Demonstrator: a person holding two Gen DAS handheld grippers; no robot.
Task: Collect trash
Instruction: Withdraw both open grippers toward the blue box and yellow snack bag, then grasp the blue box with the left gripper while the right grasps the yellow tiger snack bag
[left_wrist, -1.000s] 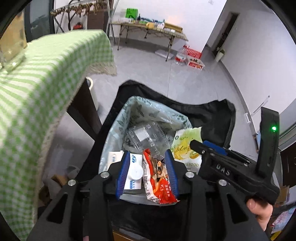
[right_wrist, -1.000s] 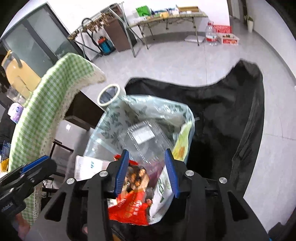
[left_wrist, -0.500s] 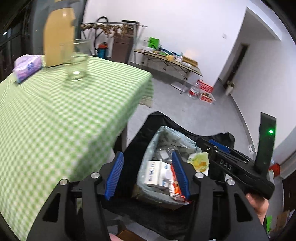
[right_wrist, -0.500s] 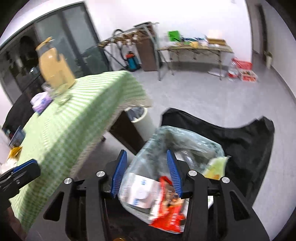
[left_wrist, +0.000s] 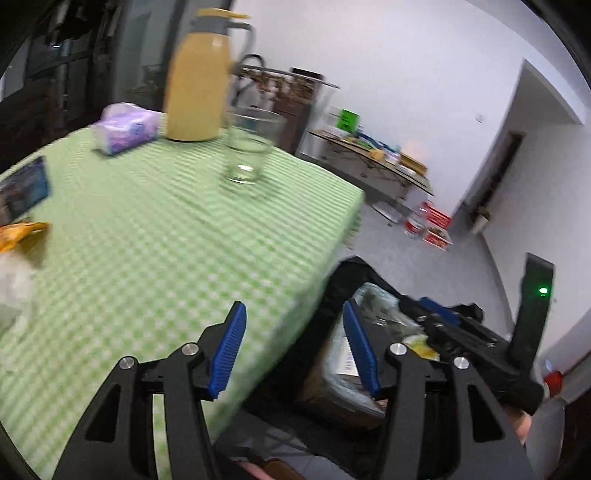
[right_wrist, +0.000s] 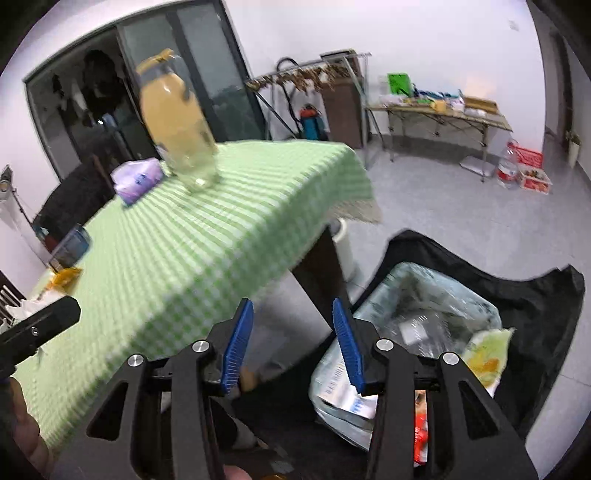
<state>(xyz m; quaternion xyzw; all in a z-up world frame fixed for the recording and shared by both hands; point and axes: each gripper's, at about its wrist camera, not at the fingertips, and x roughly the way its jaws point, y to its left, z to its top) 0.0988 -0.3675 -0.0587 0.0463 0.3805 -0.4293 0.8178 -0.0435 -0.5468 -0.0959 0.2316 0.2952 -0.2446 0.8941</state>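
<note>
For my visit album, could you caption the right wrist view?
Empty, open right tool poised between a green-checked table and a trash bag already holding wrappers.

table (left_wrist: 155, 236): glass (left_wrist: 249, 147) before jug (left_wrist: 197, 74) | trash bag (right_wrist: 424, 295): floor, right of table

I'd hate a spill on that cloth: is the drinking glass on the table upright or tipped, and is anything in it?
Upright. The glass stands on its base on the green cloth, rim up. It looks empty, though blur hides details.

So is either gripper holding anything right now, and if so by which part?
Nothing is held. The left gripper and right gripper both stand open and empty.
</note>
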